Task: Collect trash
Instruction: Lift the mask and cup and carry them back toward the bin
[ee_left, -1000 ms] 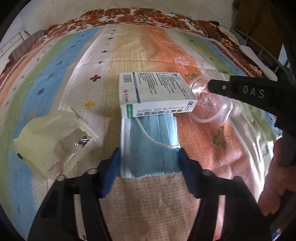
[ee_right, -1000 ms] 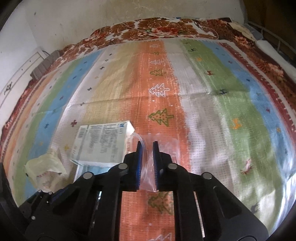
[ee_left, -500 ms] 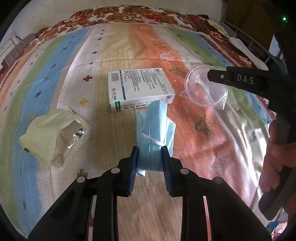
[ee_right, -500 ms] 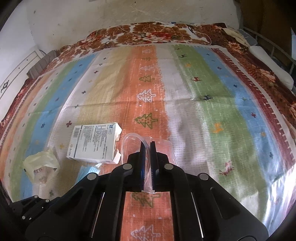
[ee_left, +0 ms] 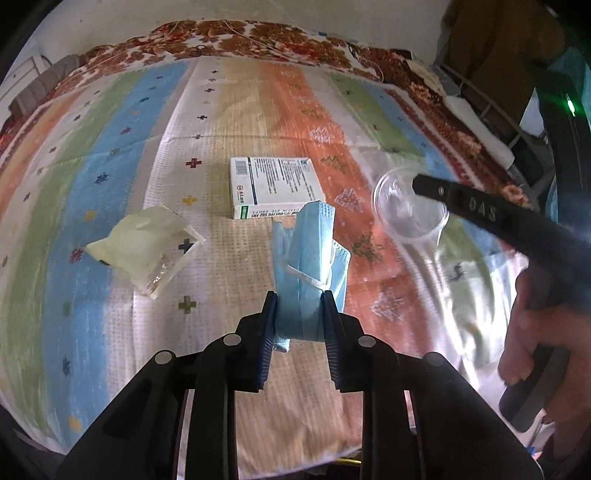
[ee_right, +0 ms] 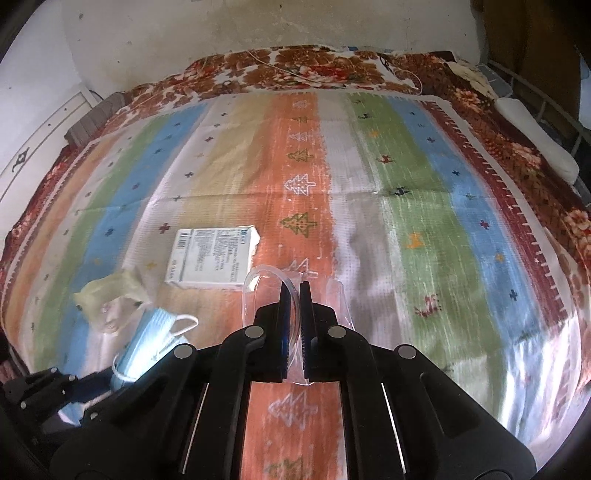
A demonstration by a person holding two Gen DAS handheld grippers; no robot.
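Note:
My left gripper (ee_left: 299,299) is shut on a blue face mask (ee_left: 310,258) and holds it bunched up above the striped cloth. The mask also shows in the right wrist view (ee_right: 153,341). My right gripper (ee_right: 294,290) is shut on the rim of a clear plastic cup (ee_right: 258,291), lifted off the cloth; the cup (ee_left: 408,210) shows at the right of the left wrist view. A white medicine box (ee_left: 275,186) (ee_right: 212,260) and a yellowish plastic wrapper (ee_left: 144,245) (ee_right: 110,299) lie on the cloth.
A striped cloth (ee_right: 424,229) with tree and cross patterns covers a bed with a floral blanket (ee_right: 295,68) at the far end. A metal rack (ee_left: 487,110) stands at the right. A white wall (ee_right: 221,26) is behind.
My left gripper closed on the mask and lifted it away from the box. My right gripper raised the cup higher. Both views show more of the bed.

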